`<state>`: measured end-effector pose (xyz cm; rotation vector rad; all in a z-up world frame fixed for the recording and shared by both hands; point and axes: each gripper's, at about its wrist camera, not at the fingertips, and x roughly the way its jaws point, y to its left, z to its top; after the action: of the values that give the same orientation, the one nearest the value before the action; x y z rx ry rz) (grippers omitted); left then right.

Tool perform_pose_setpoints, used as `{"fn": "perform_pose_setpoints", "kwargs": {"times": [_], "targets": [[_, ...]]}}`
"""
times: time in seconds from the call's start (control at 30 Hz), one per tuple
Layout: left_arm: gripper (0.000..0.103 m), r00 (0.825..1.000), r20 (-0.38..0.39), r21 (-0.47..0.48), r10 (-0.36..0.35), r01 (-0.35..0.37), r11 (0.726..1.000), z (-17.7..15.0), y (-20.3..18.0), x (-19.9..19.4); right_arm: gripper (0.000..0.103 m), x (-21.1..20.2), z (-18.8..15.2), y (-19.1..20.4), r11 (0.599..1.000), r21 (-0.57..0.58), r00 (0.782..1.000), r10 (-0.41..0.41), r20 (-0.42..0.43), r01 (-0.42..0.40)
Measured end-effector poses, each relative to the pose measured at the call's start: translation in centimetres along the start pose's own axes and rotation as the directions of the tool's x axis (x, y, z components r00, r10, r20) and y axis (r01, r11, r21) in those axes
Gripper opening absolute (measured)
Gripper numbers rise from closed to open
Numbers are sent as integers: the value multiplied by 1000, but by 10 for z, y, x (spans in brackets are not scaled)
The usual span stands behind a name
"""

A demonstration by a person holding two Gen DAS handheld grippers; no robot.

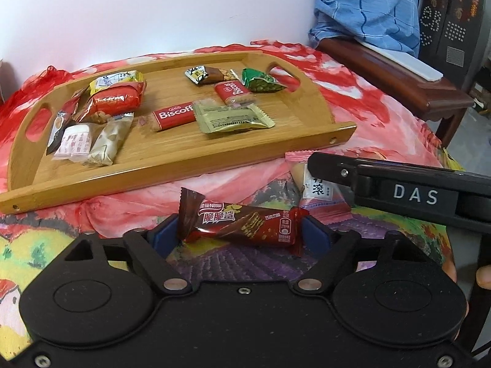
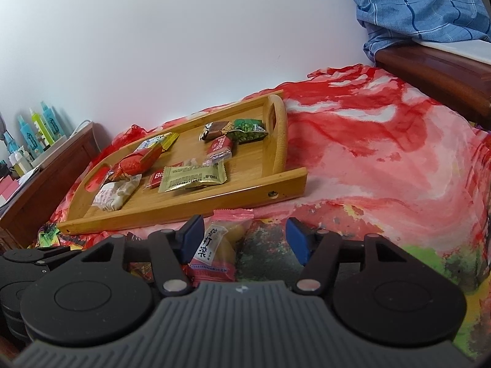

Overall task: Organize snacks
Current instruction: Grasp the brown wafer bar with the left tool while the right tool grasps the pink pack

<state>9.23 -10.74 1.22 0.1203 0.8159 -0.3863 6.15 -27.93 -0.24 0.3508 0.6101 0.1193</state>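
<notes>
At lower centre, the left hand-held gripper [image 1: 242, 234] pinches a glossy brown wafer bar [image 1: 245, 225]; the right hand-held gripper [image 2: 244, 240] gapes around a crinkly pink packet [image 2: 214, 253], below the bamboo tray [image 1: 184, 165].

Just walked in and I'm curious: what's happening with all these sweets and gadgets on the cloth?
A person is tidying snacks with hand-held tongs. The left tongs have their blue pads at either end of a dark red chocolate wafer packet lying on the colourful patterned cloth. The right tongs stand open around a pink-and-clear wrapped yellow snack, touching only one side. Behind them, a bamboo tray with cut-out handles already holds about a dozen wrapped snacks.
</notes>
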Motion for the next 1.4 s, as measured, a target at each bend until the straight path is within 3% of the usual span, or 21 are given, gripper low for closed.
{"fn": "perform_pose_setpoints", "kwargs": {"times": [0.23, 0.97, 1.4], "targets": [[65, 1000, 11, 10, -8, 8, 1000, 0, -2, -2, 68, 2, -1, 0, 1000, 10, 1000, 3, -3, -3], [64, 1000, 22, -45, -20, 21, 999, -2, 9, -22, 69, 3, -1, 1, 1000, 3, 1000, -7, 2, 7], [67, 999, 2, -38, 55, -54, 998, -12, 18, -24, 74, 0, -6, 16, 994, -100, 999, -36, 2, 36]]}}
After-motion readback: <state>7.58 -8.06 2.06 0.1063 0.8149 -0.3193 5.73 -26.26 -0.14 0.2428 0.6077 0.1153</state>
